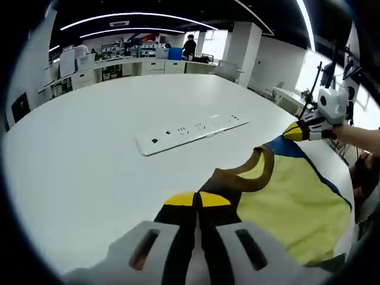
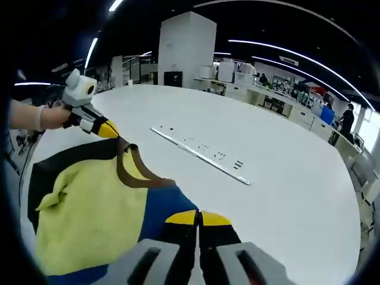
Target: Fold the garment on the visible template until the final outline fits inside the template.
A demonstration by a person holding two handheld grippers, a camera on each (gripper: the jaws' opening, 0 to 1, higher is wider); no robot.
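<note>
Left gripper view shows the garment (image 1: 291,202), a yellow top with blue and black panels and a brown neckband, lying on the near right part of a large white table (image 1: 89,154). The left gripper (image 1: 197,200) has its yellow-tipped jaws pressed together on the garment's edge by the neckband. At the far corner of the cloth the right gripper (image 1: 295,132), held by a person's hand (image 1: 350,133), meets the blue edge with its yellow tips closed on it.

Right gripper view has the same garment (image 2: 89,208) at lower left, yellow in the middle, blue near the camera, black along the far side. The right gripper (image 2: 198,218) pinches the blue part, jaws together. The left gripper (image 2: 108,130) grips the cloth near the brown neckband.

Beyond the garment, a long white strip (image 1: 190,132) with small dark marks lies flat on the table, well apart from the cloth. Desks and a standing person (image 1: 189,46) are in the background.
</note>
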